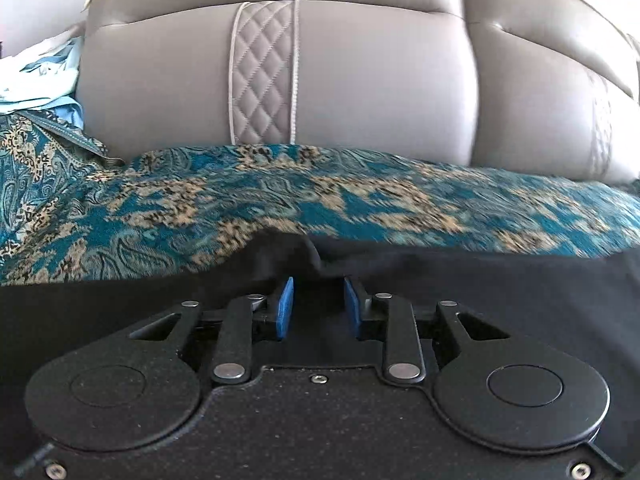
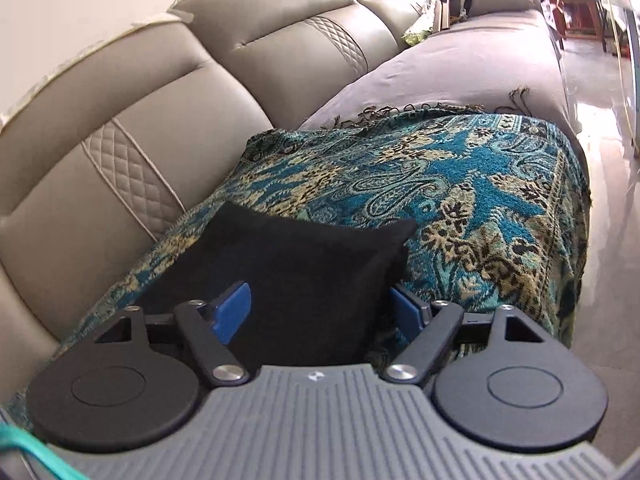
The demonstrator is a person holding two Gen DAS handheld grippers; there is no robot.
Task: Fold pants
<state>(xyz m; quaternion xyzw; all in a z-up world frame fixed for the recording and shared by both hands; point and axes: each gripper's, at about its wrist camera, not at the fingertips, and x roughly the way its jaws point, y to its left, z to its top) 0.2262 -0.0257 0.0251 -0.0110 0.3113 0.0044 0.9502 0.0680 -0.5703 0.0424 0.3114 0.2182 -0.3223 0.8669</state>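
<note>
The black pants [image 1: 460, 280] lie on a teal and gold patterned throw [image 1: 240, 208] over the sofa seat. In the left wrist view my left gripper [image 1: 319, 280] sits low over the pants, its blue pads [image 1: 285, 306] a small gap apart with a raised fold of black cloth at the tips. In the right wrist view the pants [image 2: 296, 264] show as a folded dark rectangle with a corner pointing right. My right gripper [image 2: 324, 300] is wide open and straddles the fold, one blue pad [image 2: 232, 312] on the cloth and one at its right edge.
The grey leather sofa backrest [image 1: 360, 92] with a quilted strip rises just behind the throw. Light blue clothes [image 1: 44, 80] lie at the far left. The throw [image 2: 480, 184] hangs over the seat front; the shiny floor [image 2: 600, 184] is to the right.
</note>
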